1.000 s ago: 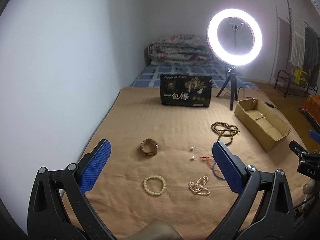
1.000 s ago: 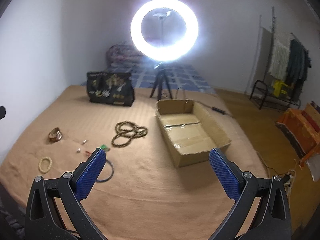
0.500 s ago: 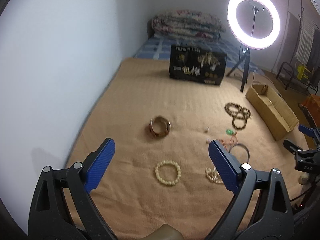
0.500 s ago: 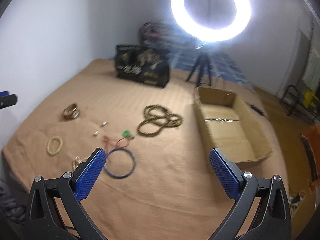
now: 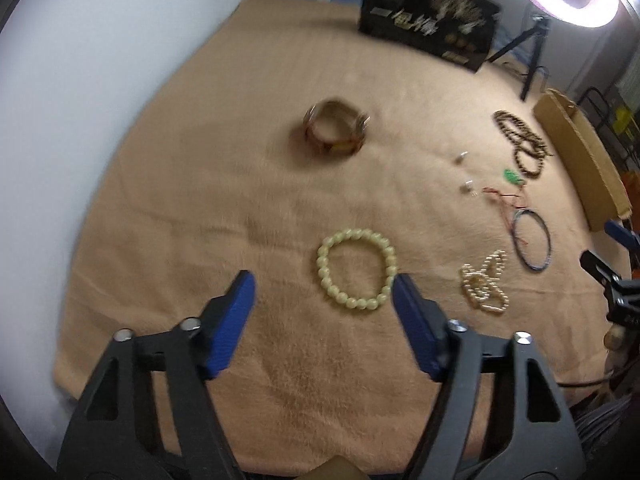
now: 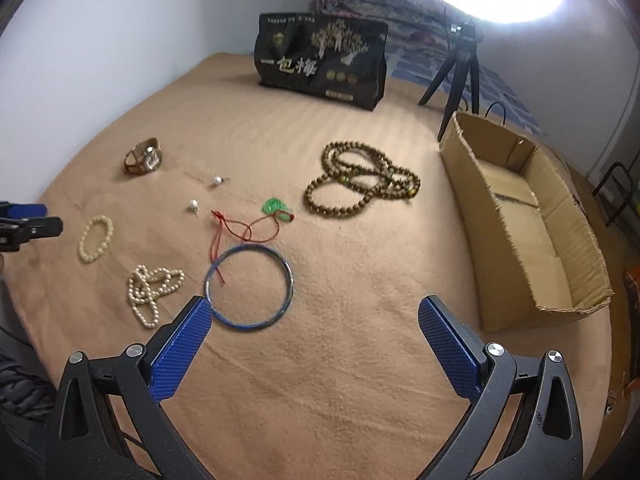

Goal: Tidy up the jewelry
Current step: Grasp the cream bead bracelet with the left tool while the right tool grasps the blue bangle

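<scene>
Jewelry lies spread on a tan blanket [image 5: 260, 184]. My left gripper [image 5: 322, 294] is open and empty, just short of a cream bead bracelet [image 5: 356, 270], which also shows in the right wrist view [image 6: 96, 239]. A brown watch [image 5: 336, 132] lies beyond it. A pearl strand [image 5: 484, 282], a blue bangle [image 5: 532, 240], a red cord with a green pendant [image 5: 510, 188] and dark wooden beads [image 5: 520, 144] lie to the right. My right gripper [image 6: 312, 326] is open and empty, its left fingertip by the blue bangle [image 6: 249, 286].
An open cardboard box [image 6: 524, 220] stands at the right of the blanket. A black printed bag [image 6: 322, 60] and a ring light on a tripod [image 6: 460, 64] stand at the back. Two small pearl earrings [image 6: 204, 192] lie near the watch [image 6: 144, 156]. A white wall borders the left.
Both grippers have dropped lower and moved forward over the blanket. The left one has closed in on the cream bracelet, the right one on the blue bangle. Both stay open.
</scene>
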A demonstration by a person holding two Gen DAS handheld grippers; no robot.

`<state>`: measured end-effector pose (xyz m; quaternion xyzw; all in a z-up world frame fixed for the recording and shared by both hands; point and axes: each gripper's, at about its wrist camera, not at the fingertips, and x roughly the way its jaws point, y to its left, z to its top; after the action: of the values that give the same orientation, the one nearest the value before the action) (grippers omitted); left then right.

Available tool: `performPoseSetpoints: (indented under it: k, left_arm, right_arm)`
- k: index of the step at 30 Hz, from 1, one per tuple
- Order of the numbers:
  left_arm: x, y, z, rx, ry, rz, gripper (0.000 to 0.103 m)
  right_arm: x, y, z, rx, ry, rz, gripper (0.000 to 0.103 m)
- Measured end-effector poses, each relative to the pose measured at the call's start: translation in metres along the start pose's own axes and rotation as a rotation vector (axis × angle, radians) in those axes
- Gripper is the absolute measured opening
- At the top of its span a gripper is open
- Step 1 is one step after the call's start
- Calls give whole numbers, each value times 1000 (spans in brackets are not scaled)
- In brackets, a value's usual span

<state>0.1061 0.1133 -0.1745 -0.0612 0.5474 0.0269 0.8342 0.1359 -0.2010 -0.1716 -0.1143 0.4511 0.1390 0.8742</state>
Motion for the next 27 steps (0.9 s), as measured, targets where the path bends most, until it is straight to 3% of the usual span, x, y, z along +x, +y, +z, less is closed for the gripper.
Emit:
performPoseSetpoints:
  k: [4, 10, 21, 23, 27]
  left_arm:
    - [20, 4, 0, -8, 36, 24, 58]
    - [37, 8, 1, -24, 80, 27, 45]
    - [51, 6, 8, -31, 83, 33, 42]
    - [51, 5, 8, -27, 77, 38, 37]
    - [51, 1, 11, -17, 72, 35, 17]
  right_arm:
    - [11, -1, -1, -13, 13, -13, 103]
    - [17, 5, -3, -24, 11, 62, 103]
    - [44, 31, 0, -125, 35, 83, 103]
    - [50, 29, 1, -115, 48, 78, 103]
    - [61, 26, 2, -96, 68, 73, 103]
